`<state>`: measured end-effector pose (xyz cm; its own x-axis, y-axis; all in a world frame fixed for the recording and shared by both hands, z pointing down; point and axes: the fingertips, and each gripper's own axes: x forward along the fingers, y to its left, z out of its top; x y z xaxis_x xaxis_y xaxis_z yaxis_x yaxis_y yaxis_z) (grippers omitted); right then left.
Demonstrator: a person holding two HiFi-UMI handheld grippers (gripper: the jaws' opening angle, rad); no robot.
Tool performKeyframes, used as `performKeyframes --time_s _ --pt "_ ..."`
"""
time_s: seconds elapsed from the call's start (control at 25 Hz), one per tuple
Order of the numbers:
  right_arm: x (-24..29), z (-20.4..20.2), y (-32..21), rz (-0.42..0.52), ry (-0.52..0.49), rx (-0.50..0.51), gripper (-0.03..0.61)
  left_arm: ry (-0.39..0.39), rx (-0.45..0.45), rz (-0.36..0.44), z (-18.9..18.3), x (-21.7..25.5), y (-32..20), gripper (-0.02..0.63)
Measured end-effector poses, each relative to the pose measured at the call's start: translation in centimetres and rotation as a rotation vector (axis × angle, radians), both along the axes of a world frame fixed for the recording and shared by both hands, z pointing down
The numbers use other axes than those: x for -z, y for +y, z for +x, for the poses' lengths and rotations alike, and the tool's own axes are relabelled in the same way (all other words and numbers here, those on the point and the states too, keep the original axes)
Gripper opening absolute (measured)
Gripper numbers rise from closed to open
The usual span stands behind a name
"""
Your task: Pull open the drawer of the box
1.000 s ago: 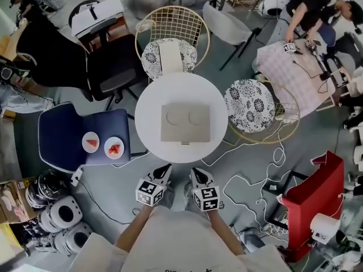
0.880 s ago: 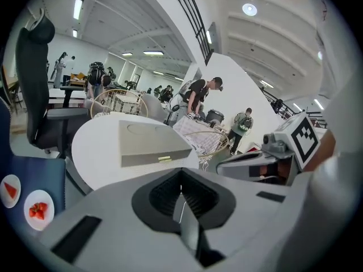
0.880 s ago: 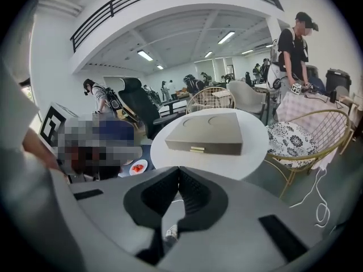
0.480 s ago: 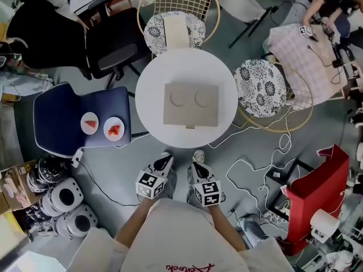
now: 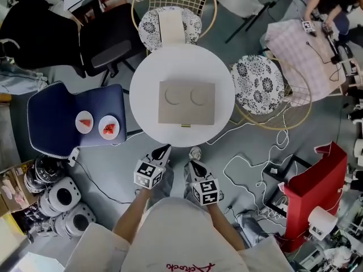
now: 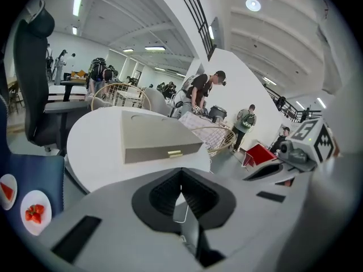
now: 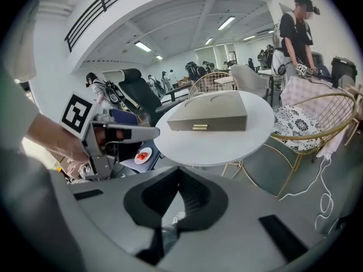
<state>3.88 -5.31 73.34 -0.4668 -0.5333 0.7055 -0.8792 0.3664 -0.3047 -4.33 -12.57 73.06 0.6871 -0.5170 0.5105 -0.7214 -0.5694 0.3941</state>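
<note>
Head view: the box (image 5: 186, 102) sits about dead centre on the round white tabletop (image 5: 142, 95). Its drawer front faces the person and is shut flush, with the little pull (image 5: 185, 126) on the near side. There's a bare white strip between that side of the box and the tabletop rim. Both tools hang off the tabletop on the near side of the box, over the floor. The left tool (image 5: 162, 151) sits a bit nearer the box than the right tool (image 5: 191, 164), and neither touches anything. Left of the box is a blue chair (image 5: 51, 118) with two plates (image 5: 96, 124), and wire chairs sit behind and to the right of it.

Left gripper view: this tool's jaws are clenched tip to tip with nothing between them. The box is well ahead, and its drawer face and brass-coloured pull (image 6: 174, 153) show side-on, which the top-down view doesn't give you.

Right gripper view: same deal, jaws clenched and empty. The box is straight ahead, with open floor under the tabletop.

Writing: there's red script on the person's front at the bottom of the head view, but I honestly can't read it. The cubes carry only black square markers.
</note>
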Motion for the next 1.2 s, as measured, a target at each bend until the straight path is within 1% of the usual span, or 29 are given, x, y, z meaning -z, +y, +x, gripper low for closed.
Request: performKeyframes --time_s 0.4,0.64,0.92,1.04,1.2 --pt "-0.4 1.0 -1.0 -0.012 0.002 -0.009 0.015 -0.046 -0.004 0.108 -1.0 0.3 -9.2 0.012" --pt "-0.6 0.9 -1.5 -0.017 -0.002 -0.002 0.015 -0.068 -0.008 0.116 -1.3 -0.2 -12.3 0.011" --pt "-0.6 0.8 -2.6 -0.016 -0.006 -0.003 0.015 -0.086 -0.024 0.11 -1.3 -0.8 -12.9 0.011" --pt "-0.7 0.5 -3.3 -0.026 -0.053 -0.035 0.015 -0.085 -0.02 0.107 -1.4 -1.0 -13.0 0.011" --pt "-0.6 0.4 -4.7 -0.069 -0.187 -0.156 0.015 -0.086 -0.028 0.112 -1.3 -1.2 -12.9 0.012"
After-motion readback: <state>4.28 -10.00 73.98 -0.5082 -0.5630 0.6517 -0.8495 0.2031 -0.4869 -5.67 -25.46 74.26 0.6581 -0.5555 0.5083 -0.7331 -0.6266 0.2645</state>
